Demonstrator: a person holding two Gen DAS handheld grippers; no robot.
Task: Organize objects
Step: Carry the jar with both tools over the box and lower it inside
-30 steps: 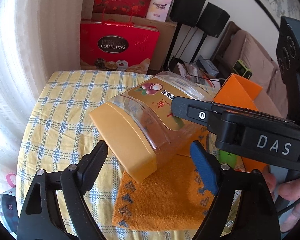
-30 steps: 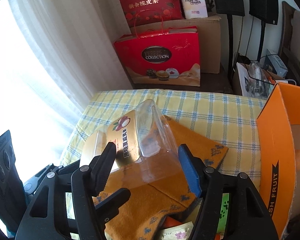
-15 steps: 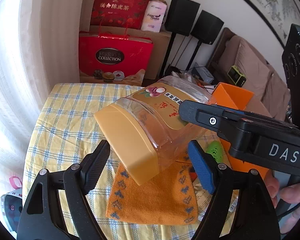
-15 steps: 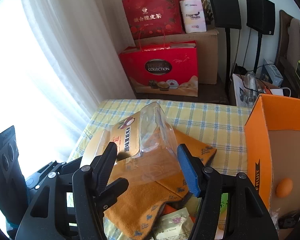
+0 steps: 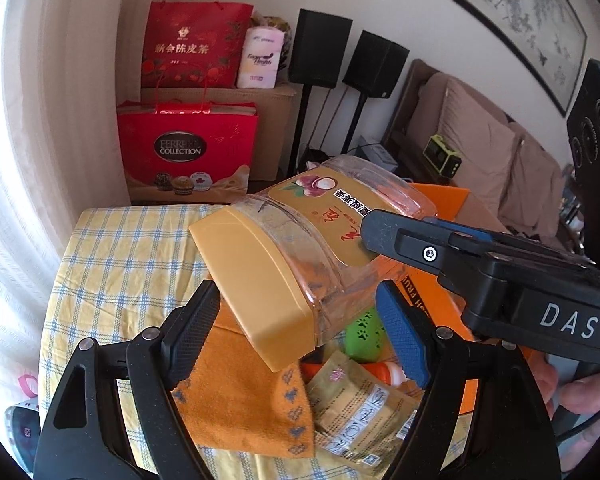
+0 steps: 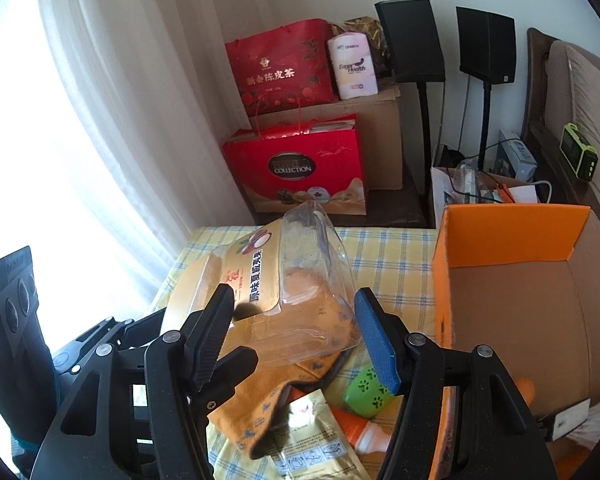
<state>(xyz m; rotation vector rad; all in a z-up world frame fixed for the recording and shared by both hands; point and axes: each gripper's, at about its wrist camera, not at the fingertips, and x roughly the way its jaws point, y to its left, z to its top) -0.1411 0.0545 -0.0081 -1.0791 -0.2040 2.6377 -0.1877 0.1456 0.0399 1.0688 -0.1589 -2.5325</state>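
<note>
A clear plastic jar (image 5: 320, 240) with a yellow lid (image 5: 256, 280) and a gold label hangs tilted in the air above the table. My left gripper (image 5: 296, 320) is shut on its lid end. My right gripper (image 6: 296, 332) is shut on the jar's clear bottom end (image 6: 312, 280), and one of its fingers (image 5: 400, 236) lies across the label in the left wrist view. Under the jar lie an orange towel (image 6: 260, 412), a gold sachet (image 5: 356, 408), a green paw-print item (image 6: 366, 392) and an orange-and-white bottle (image 6: 360, 428).
The table wears a yellow checked cloth (image 5: 132, 260). An open orange cardboard box (image 6: 508, 232) stands at the right, its inside mostly bare. Red gift bags (image 6: 296, 168), a brown carton and two black speakers on stands sit beyond the far edge. A curtain hangs at the left.
Both grippers have risen with the jar held between them. The sachet, green item and bottle under it have come into view, and more of the box's inside shows.
</note>
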